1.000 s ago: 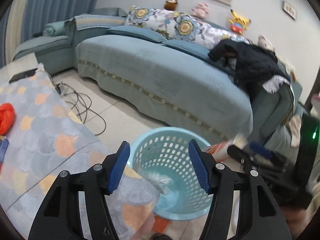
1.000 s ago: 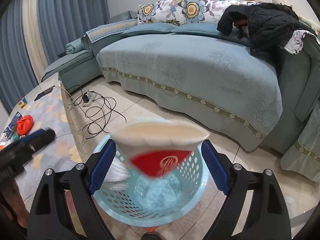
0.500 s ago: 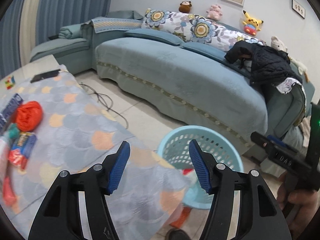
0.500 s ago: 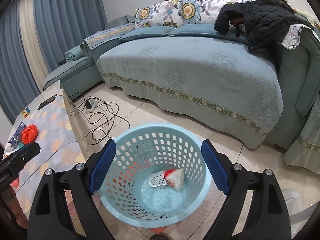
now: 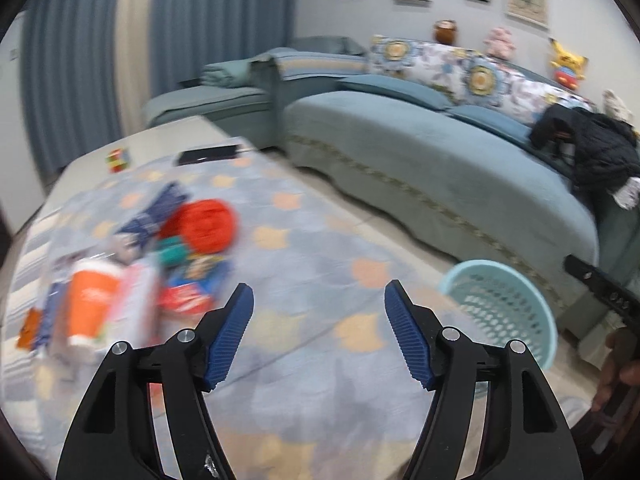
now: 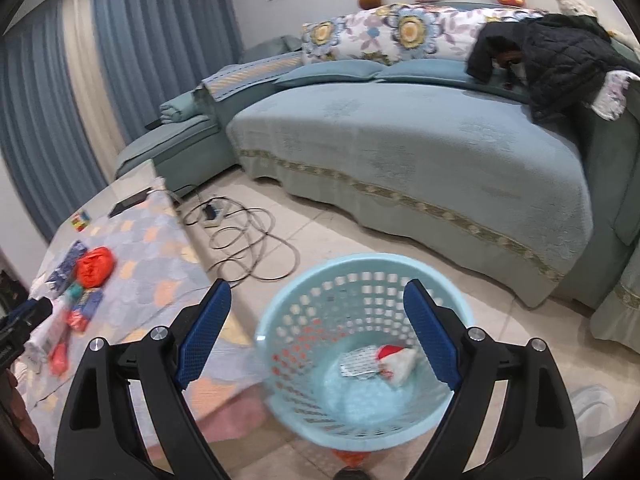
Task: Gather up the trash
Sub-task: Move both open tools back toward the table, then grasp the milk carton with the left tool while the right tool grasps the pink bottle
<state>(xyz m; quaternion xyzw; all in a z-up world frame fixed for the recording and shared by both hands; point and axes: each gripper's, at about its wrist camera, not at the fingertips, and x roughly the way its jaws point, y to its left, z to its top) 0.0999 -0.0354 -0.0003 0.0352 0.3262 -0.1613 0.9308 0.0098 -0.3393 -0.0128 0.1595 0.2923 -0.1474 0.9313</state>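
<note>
Left wrist view: the left gripper [image 5: 319,300] is seen with jaws spread wide and nothing between them, having just been opening further, as it is swung over the patterned tablecloth [image 5: 320,240] toward a heap of trash [image 5: 152,264]. An orange paper cup [image 5: 90,304], a red crumpled bag [image 5: 206,226] and several wrappers are packed close together in that heap (edges are blurred, so single items are hard to separate). 2 risks are judged likely: a neighbouring wrapper could be pinched along with the target, or the light cup could be knocked aside and rolled off the table by a jaw arriving at speed.

From the right wrist view, the right gripper [image 6: 316,330] is held equally wide and empty above the pale blue basket [image 6: 280,320], where 2 discarded pieces [image 6: 380,364] already lie on the bottom. The basket is set on the floor just beside the table edge, so a careless swing could tip it.

A phone [image 5: 208,155] and a puzzle cube [image 5: 119,160] are left at the far end of the table, well apart from the heap, and could be mistaken for rubbish. Loose cables [image 6: 244,240] are coiled on the tiles between table and sofa [image 6: 400,152].
</note>
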